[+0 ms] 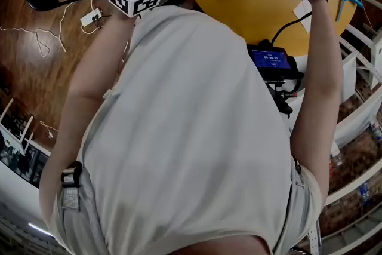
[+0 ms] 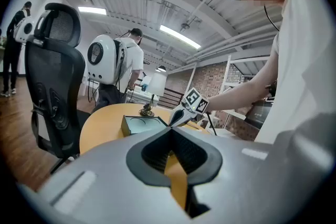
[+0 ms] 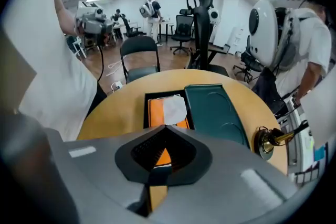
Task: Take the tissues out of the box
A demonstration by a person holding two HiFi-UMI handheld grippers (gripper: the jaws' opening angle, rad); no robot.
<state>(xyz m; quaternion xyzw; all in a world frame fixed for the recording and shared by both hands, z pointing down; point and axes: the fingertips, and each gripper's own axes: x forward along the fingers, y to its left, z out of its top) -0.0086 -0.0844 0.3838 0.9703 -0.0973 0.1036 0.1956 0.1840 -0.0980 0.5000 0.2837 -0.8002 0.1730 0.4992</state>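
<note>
Tissues [image 3: 173,108] sit on top in the open box [image 3: 146,110] on the tabletop [image 3: 115,102], lid [image 3: 212,110] parked alongside for easy reach. Left tongs [image 2: 170,128] and right tongs [image 3: 165,127] are both closed up, holding nothing.

The open black box [image 3: 146,110] lies flat with a white tissue [image 3: 174,108] resting inside.

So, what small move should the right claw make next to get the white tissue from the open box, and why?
Probably open the right claw and lower it toward the tissue. Its jaws are shut and empty, short of the box, while the tissue lies exposed on top, the green lid already set beside it.
</note>
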